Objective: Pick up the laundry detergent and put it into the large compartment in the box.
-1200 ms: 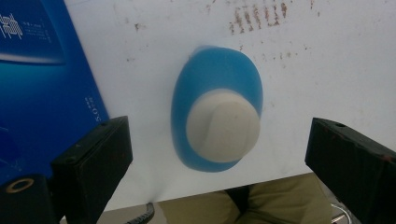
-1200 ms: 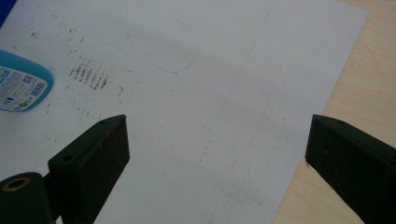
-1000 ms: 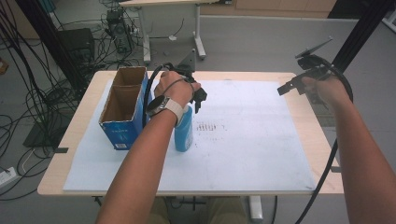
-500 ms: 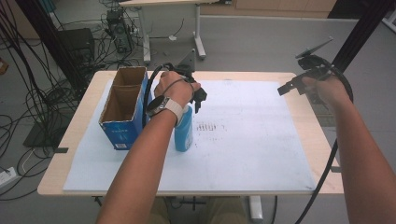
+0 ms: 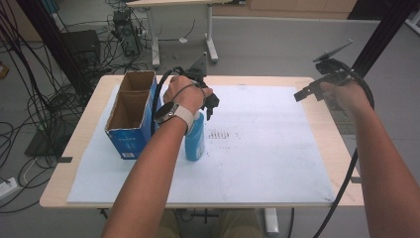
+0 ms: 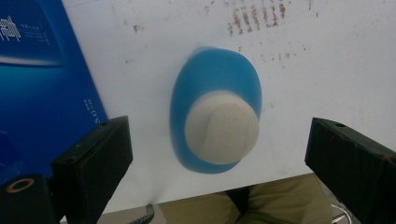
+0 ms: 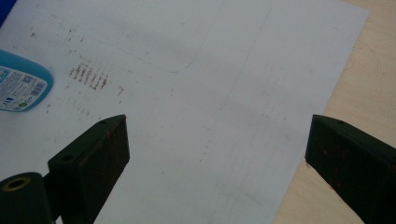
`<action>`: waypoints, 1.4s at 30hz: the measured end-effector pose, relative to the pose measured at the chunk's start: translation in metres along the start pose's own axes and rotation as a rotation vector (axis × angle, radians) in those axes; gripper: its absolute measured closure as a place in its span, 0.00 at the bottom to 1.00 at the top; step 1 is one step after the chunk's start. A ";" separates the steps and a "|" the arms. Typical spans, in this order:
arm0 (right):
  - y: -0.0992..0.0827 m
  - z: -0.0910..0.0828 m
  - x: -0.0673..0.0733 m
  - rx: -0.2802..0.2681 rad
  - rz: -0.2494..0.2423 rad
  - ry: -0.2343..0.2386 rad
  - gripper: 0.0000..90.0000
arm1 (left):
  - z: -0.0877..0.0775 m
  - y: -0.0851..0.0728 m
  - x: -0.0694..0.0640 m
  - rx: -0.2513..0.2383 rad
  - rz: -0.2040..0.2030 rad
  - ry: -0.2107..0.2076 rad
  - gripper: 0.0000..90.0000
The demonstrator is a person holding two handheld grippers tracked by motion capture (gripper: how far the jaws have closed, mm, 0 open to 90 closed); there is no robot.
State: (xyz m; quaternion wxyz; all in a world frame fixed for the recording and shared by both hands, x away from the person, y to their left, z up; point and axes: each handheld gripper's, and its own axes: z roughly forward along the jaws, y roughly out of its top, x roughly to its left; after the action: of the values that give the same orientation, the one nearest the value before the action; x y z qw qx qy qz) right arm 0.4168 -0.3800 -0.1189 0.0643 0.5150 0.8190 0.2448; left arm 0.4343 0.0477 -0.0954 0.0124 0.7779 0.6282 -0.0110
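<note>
We see the left gripper (image 5: 210,101) poised directly above a blue bottle (image 5: 194,141) that stands upright on the white sheet (image 5: 257,148) covering the wooden table (image 5: 89,116). In the left gripper view its jaws gape wide, one at 8 o'clock and one at 4 o'clock of the bottle's off-white cap (image 6: 222,127), touching nothing. Just beside the bottle, at its 9 o'clock in the high view, sits an open blue cardboard box (image 5: 130,116) with two compartments. A patch of reddish-brown smudges (image 5: 220,135) marks the sheet at the bottle's 2 o'clock. The right gripper (image 5: 309,91) hangs well apart over the table's right edge, at 3 o'clock; in its own view the jaws stand wide apart, empty, above the sheet.
</note>
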 end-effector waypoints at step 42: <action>-0.004 0.006 -0.004 0.005 0.003 0.013 0.07 | 0.012 0.003 -0.004 0.000 0.012 0.011 0.09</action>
State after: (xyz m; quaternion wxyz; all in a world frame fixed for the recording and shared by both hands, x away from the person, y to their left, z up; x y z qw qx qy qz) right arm 0.4172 -0.3830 -0.1268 0.0571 0.5148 0.8192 0.2464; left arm 0.4367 0.0429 -0.1069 0.0092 0.7817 0.6235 -0.0066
